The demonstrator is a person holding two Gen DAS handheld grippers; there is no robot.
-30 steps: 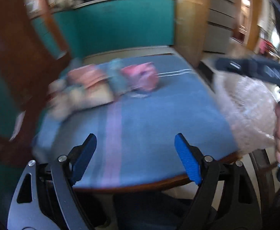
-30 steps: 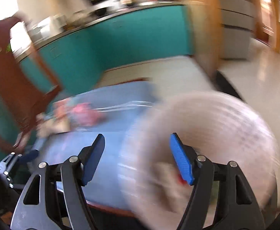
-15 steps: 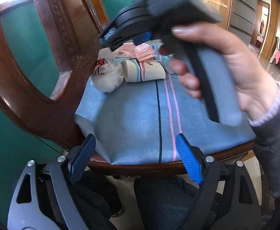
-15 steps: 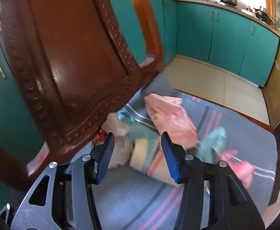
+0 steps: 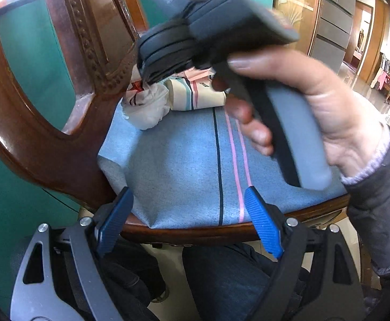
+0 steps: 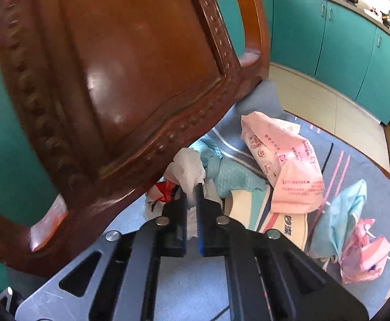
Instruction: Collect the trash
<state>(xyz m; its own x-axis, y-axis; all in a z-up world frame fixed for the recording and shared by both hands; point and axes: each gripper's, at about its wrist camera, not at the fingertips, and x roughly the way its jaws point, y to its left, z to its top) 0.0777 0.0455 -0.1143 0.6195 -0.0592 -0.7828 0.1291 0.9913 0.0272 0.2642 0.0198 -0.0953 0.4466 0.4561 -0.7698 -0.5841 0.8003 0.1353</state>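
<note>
Pinching white plastic bag (image 6: 188,171), right-wrist view only

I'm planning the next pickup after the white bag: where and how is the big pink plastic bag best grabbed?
Grip the pink plastic bag at its raised, crumpled upper edge, coming from above on the side away from the chair back. It lies draped over other wrappers, so the loose folds there probably pinch easily. The right gripper is shut on the white plastic bag.
</note>
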